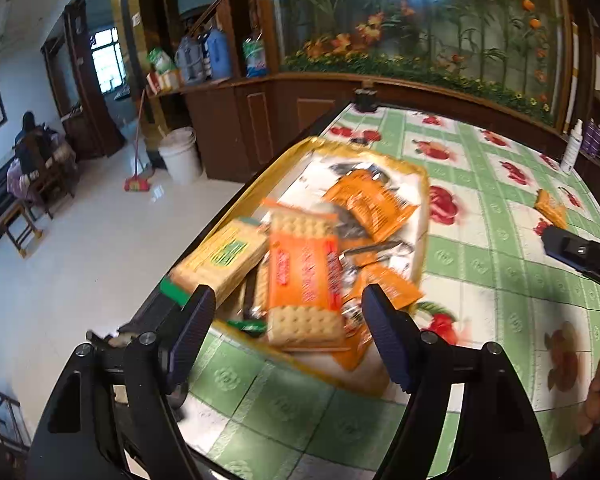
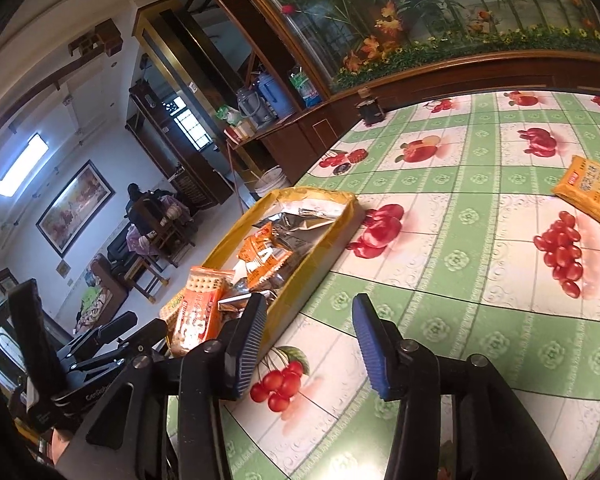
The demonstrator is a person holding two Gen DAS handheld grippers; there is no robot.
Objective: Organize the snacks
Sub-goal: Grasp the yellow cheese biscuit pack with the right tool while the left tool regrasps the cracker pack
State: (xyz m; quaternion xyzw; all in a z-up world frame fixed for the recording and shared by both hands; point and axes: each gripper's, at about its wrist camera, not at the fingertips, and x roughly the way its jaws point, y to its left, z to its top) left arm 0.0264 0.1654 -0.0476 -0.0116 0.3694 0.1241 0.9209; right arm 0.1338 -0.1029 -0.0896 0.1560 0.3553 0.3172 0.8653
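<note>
From the left wrist view, the left gripper hung spread and empty over a yellow tray piled with orange cracker packets. 1 orange snack packet lay well apart on the green fruit-print tablecloth, so most sorting looked done.

From the right wrist view, the right gripper was spread, holding nothing, just beside the tray. The stray packet lay far right. A dark wooden cabinet stood behind.

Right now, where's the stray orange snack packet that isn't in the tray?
The stray orange packet lies flat on the fruit-print tablecloth, far right in the right wrist view, well apart from the yellow tray and just above a printed cluster of red fruit.
</note>
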